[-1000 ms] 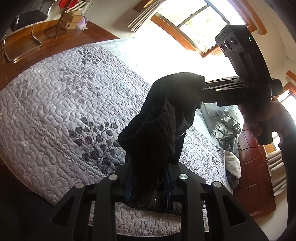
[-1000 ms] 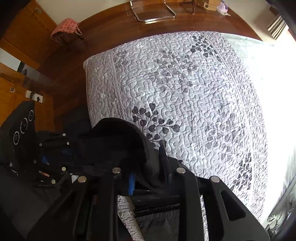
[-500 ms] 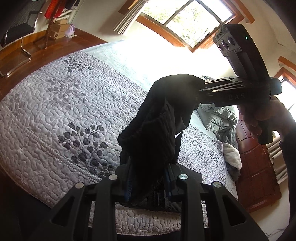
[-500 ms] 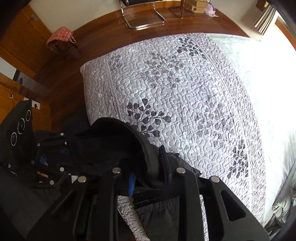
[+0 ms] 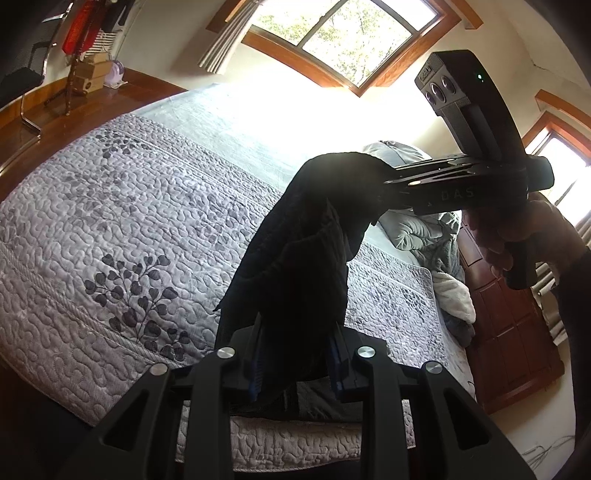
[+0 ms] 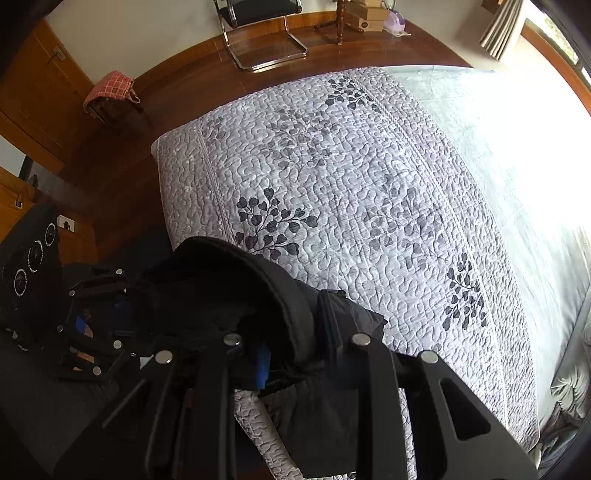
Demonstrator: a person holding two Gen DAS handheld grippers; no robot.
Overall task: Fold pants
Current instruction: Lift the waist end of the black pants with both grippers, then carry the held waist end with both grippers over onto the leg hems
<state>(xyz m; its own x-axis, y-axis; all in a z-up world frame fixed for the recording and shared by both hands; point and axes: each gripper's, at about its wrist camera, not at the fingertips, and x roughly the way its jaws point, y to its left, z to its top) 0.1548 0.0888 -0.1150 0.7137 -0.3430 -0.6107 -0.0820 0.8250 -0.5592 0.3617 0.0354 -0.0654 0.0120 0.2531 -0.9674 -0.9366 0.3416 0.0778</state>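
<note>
Black pants (image 5: pixel 295 266) hang in the air above a bed, stretched between both grippers. My left gripper (image 5: pixel 297 360) is shut on a bunch of the dark cloth, which rises from its jaws toward my right gripper (image 5: pixel 384 184), held by a hand at the upper right and shut on the other end. In the right wrist view the pants (image 6: pixel 258 295) drape over my right gripper (image 6: pixel 291 354), and my left gripper (image 6: pixel 125 317) grips the cloth at the left. More of the garment hangs below, over the bed's near edge.
A quilted grey bedspread (image 6: pixel 351 192) with leaf prints covers the bed. Rumpled bedding (image 5: pixel 432 236) lies at the head end by a wooden cabinet (image 5: pixel 509 332). A chair (image 6: pixel 258 29) and a stool with a red checked cloth (image 6: pixel 110 90) stand on the wooden floor.
Both grippers have risen and shifted along the bed with the pants held between them; more of the bedspread and window shows. Both grips stay the same.
</note>
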